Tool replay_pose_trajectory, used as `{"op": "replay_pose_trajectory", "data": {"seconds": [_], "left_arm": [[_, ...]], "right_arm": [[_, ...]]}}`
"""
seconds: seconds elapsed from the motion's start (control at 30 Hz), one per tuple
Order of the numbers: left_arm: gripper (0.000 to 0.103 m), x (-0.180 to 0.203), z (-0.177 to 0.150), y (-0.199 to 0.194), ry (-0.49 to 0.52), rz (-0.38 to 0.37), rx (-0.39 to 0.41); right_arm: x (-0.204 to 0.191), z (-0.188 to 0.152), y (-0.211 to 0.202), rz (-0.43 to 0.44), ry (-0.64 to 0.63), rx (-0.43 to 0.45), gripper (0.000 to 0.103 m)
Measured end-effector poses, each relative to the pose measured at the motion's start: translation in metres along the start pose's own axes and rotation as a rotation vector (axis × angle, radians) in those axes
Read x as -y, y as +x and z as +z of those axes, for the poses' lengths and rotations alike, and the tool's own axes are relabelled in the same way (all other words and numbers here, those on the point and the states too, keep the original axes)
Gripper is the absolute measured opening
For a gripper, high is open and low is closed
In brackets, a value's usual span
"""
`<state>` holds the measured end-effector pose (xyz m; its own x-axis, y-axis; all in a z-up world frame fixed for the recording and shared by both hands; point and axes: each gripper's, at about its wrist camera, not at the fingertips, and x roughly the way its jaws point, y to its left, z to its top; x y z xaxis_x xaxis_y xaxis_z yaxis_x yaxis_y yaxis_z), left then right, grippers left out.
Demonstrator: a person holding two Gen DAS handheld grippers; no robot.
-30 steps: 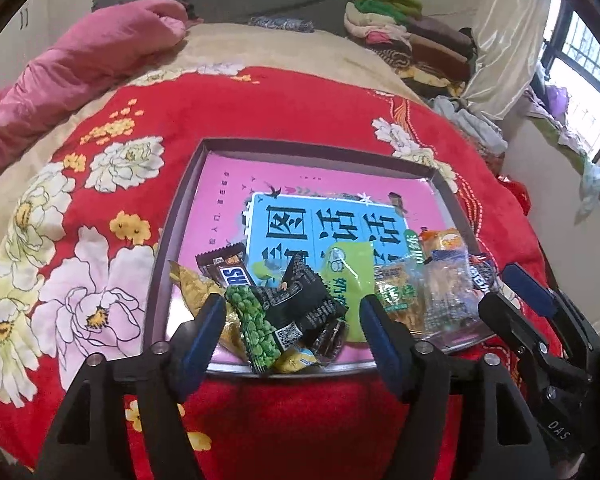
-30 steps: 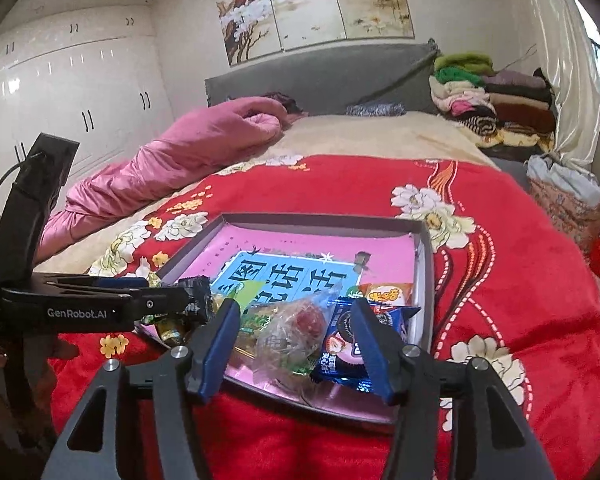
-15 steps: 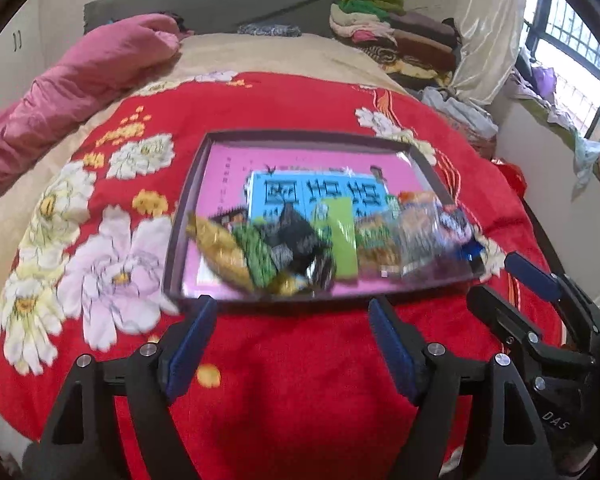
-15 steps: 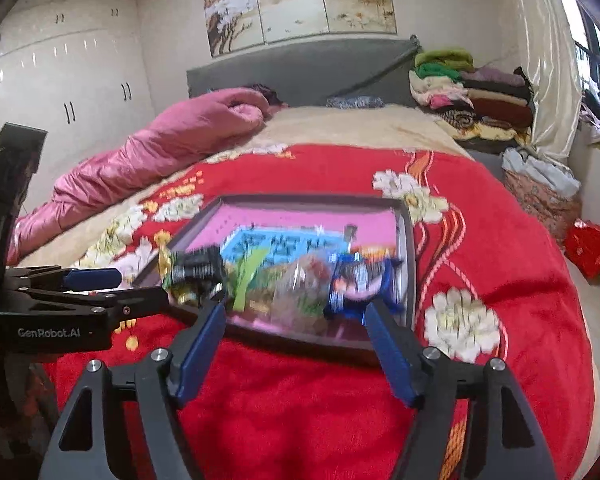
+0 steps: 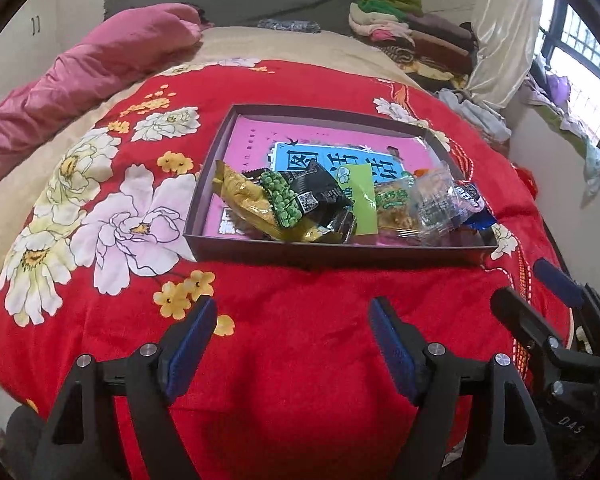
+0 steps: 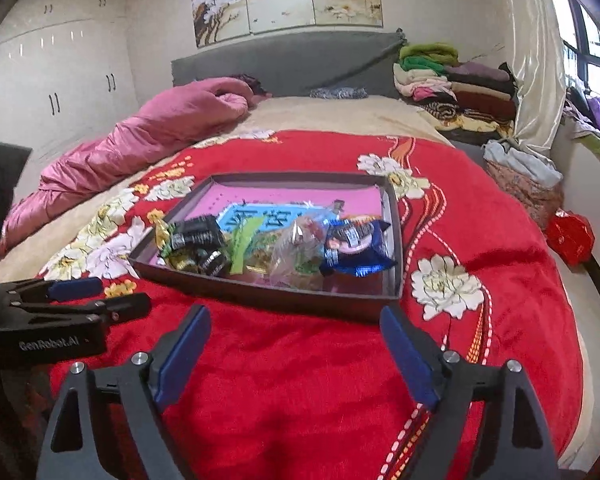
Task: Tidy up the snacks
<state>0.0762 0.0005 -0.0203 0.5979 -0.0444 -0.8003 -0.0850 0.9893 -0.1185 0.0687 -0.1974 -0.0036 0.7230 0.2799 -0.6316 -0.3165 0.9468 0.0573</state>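
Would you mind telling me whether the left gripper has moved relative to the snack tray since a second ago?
Yes: the left gripper has drawn back from the tray.

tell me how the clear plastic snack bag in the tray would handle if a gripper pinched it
The clear plastic snack bag looks crinkled and puffy, so it would probably crumple and flop. Its glossy film may slip. It leans on neighbouring packets in the tray, so lifting may drag those.

snack packets (image 5: pixel 312 204) in tray (image 5: pixel 332 254), red blanket (image 5: pixel 300 340), L gripper (image 5: pixel 292 320) open
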Motion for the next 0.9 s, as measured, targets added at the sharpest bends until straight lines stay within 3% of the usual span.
{"op": "replay_pose_trajectory", "data": {"seconds": [0.9], "left_arm": [[0.079, -0.0006, -0.003, -0.0034, 0.008, 0.014, -0.024]], "right_arm": [[0.0042, -0.0047, 0.0046, -0.013, 0.019, -0.03, 0.088]]}}
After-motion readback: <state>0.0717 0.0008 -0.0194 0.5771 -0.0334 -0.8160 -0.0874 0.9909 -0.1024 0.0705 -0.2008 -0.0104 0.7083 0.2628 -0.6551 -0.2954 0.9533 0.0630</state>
